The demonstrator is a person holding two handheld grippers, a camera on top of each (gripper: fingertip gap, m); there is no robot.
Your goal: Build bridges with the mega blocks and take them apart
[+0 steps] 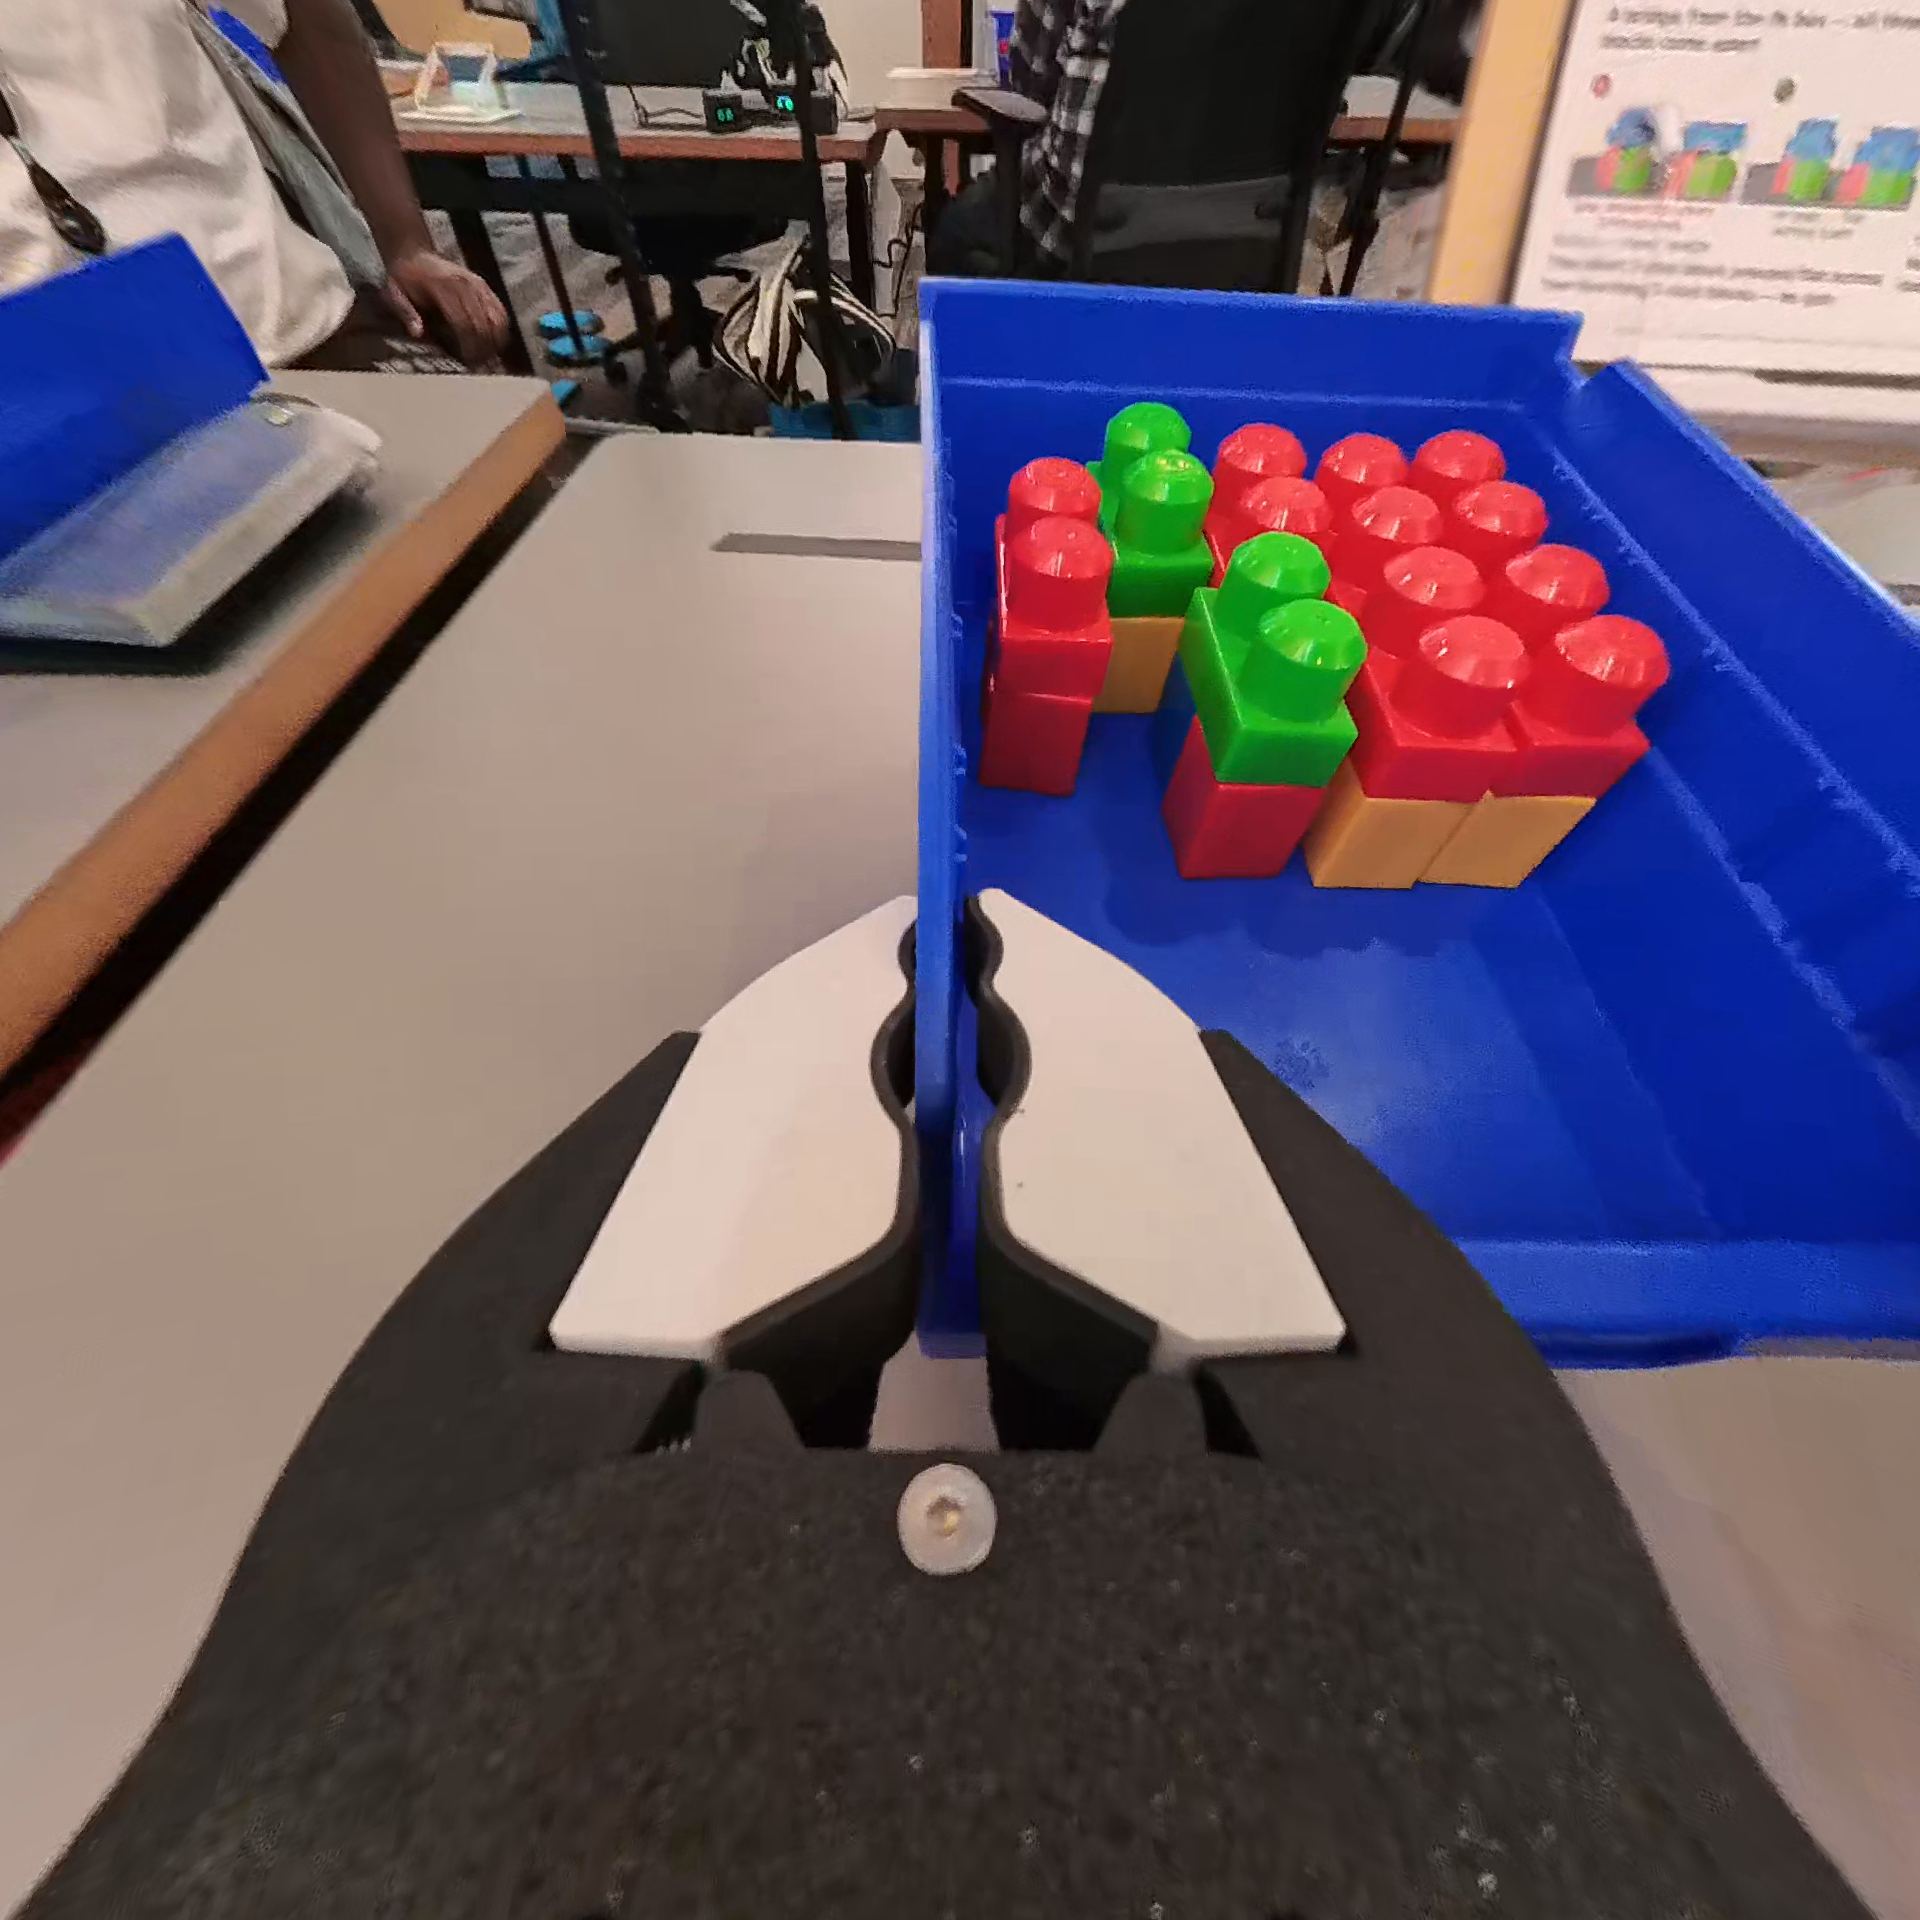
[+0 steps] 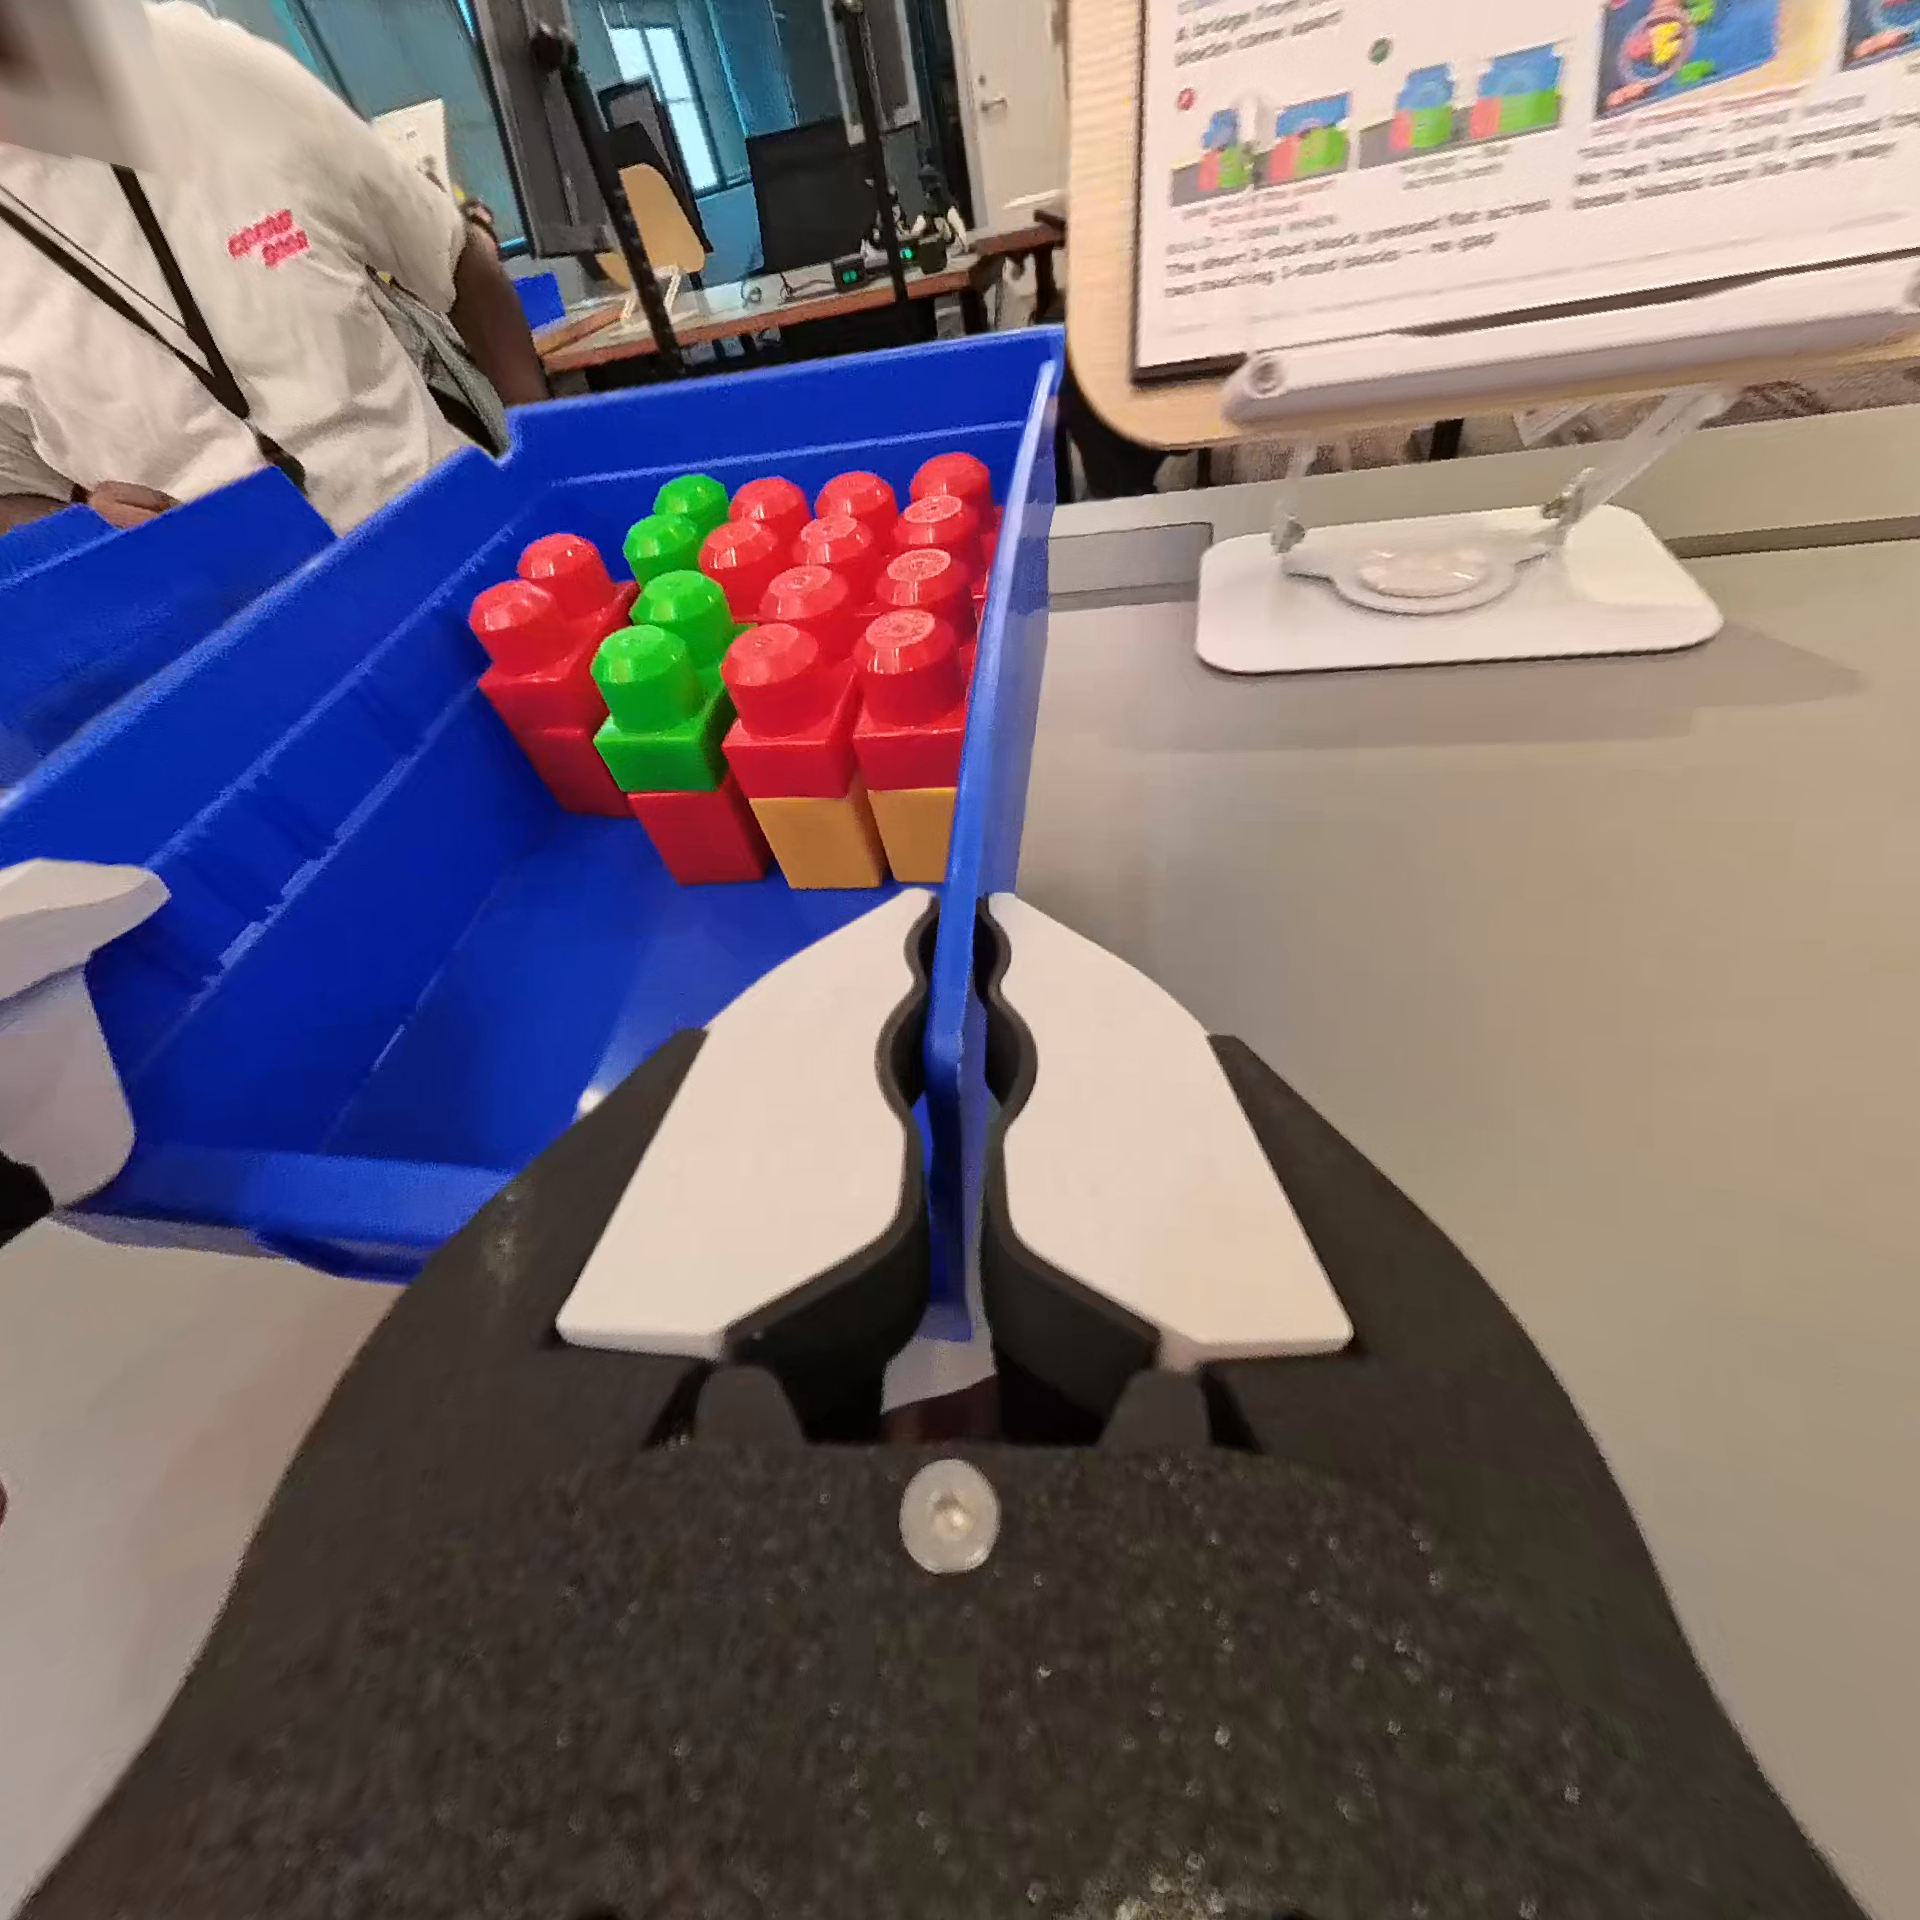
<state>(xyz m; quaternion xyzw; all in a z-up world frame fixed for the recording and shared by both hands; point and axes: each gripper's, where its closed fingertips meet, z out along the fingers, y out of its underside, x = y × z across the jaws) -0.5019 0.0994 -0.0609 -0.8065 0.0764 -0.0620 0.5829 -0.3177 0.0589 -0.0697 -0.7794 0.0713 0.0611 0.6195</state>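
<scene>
A blue plastic bin [image 1: 1455, 1091] holds several built bridges of mega blocks at its far end: red blocks [image 1: 1455, 665] and green blocks [image 1: 1273, 675] on top of red and orange base blocks [image 1: 1455, 836]. My left gripper [image 1: 943, 914] is shut on the bin's left wall [image 1: 938, 727]. My right gripper [image 2: 961, 914] is shut on the bin's right wall [image 2: 1003, 675]. The same blocks [image 2: 790, 665] show in the right wrist view, with the left gripper's white finger [image 2: 62, 997] at the bin's other side.
The bin sits on a grey table [image 1: 571, 831]. A second blue bin [image 1: 114, 384] lies on a neighbouring table at the left. A white stand [image 2: 1455, 592] carries an instruction sheet [image 2: 1507, 156] at the back right. A person in a white shirt [image 2: 208, 312] stands behind. My hands' fingertips stand some 20 cm from each other.
</scene>
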